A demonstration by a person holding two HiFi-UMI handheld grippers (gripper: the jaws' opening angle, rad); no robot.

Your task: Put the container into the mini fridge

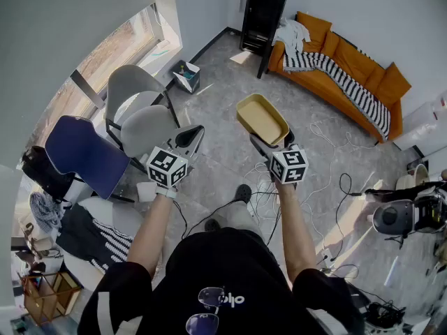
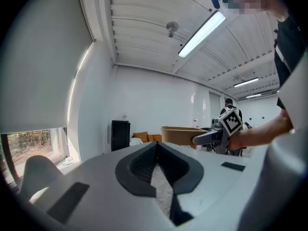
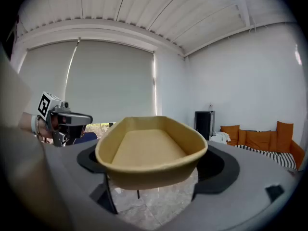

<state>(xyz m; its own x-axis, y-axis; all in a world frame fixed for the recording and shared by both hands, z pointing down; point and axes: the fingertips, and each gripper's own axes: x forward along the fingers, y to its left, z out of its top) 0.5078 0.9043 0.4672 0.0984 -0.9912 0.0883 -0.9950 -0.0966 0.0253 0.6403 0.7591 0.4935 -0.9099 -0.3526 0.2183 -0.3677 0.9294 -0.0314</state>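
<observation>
A tan oval container (image 1: 262, 119) hangs in the air over the grey floor, and my right gripper (image 1: 271, 139) is shut on its near end. In the right gripper view the container (image 3: 151, 150) sits empty between the jaws, which are spread wide around it. My left gripper (image 1: 190, 139) is beside it to the left, shut with nothing in it; its fingers (image 2: 144, 165) meet at the front. The black mini fridge (image 1: 264, 12) stands against the far wall, well beyond both grippers. It also shows as a dark cabinet (image 3: 205, 124) in the right gripper view.
An orange sofa (image 1: 353, 65) with a striped blanket runs along the right wall beside the fridge. Grey chairs (image 1: 140, 114) and a blue chair (image 1: 84, 152) stand at the left by the window. Cables (image 1: 328, 180) trail over the floor at the right.
</observation>
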